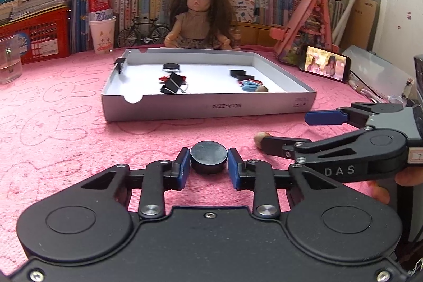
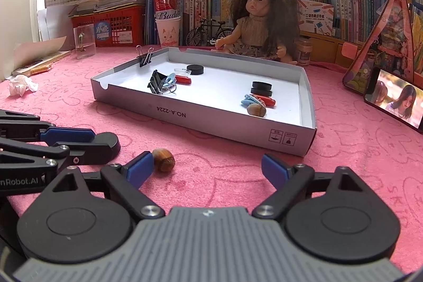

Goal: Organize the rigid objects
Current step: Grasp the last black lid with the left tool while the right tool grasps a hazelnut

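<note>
Two loose pieces: a flat black round disc (image 1: 208, 156) and a small brown hazelnut (image 2: 164, 156) lie on the pink rabbit-print table (image 1: 66, 128), outside the shallow white cardboard tray (image 1: 208, 105).
Left claw (image 1: 208, 159): clamped on the black disc, blue pads touching both its sides; the disc rests low on the table.
Right claw (image 2: 207, 167): jaws wide apart, holding nothing; the hazelnut sits just beside its left blue fingertip (image 2: 141, 168).
Tray, left group: black binder clips (image 2: 156, 82), a red capsule-shaped piece (image 2: 183, 79), one black disc (image 2: 195, 69).
Tray, right group: stacked black discs (image 2: 261, 88), a blue clip (image 2: 249, 99), another hazelnut (image 2: 256, 110).
Progress: judged well along; most items are already sorted.
Left to do: disc and hazelnut still to go into the tray.
</note>
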Demonstrator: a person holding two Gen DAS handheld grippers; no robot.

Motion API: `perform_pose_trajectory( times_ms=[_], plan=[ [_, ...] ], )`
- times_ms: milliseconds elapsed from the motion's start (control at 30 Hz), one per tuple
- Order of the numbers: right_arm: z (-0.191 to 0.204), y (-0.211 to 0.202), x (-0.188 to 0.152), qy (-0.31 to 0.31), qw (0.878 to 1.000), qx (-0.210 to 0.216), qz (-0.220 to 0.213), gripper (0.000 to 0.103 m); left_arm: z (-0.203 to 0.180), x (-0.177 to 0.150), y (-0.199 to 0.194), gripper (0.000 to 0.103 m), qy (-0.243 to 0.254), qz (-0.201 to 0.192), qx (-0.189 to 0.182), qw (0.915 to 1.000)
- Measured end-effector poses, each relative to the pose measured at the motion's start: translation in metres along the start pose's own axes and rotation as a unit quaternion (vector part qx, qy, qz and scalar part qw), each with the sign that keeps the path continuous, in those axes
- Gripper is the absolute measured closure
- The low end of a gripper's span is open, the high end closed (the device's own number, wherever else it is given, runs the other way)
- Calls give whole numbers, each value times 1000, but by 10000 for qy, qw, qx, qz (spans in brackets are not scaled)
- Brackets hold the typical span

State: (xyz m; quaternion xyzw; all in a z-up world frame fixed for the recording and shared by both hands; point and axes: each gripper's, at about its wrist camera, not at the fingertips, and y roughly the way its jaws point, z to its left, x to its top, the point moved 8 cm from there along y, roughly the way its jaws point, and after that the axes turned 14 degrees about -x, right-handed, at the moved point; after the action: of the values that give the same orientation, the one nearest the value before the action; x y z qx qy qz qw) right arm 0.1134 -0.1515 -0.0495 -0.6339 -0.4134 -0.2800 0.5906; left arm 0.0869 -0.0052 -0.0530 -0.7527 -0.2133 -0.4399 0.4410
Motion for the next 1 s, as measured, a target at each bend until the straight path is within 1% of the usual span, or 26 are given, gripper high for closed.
perform_pose_trajectory(
  times_ms=[67,167,233,333,367,600,733,1000],
  plan=[
    [3,-1,1,-39,10000,36,-23,16,4,0,-1,74,-45,-10,54,10000],
    [10,-2,2,-98,9998,144,-29,27,7,0,-1,74,-94,-16,119,9999],
    [16,-2,2,-144,9996,251,-7,42,9,0,-2,74,-121,-7,166,9998],
    [23,-1,1,-196,9993,314,0,55,10,0,-1,74,-136,-3,196,9997],
    [24,-1,2,-191,9993,336,0,57,10,0,-2,74,-138,-7,198,9997],
    [29,-2,3,-192,9993,323,-24,79,10,1,-1,74,-163,-20,205,9997],
    [28,-3,3,-193,9995,245,-41,80,10,2,-1,74,-198,-42,218,9996],
    [14,-4,6,-31,10000,-10,-72,80,9,4,-1,74,-245,-68,272,9993]
  ],
)
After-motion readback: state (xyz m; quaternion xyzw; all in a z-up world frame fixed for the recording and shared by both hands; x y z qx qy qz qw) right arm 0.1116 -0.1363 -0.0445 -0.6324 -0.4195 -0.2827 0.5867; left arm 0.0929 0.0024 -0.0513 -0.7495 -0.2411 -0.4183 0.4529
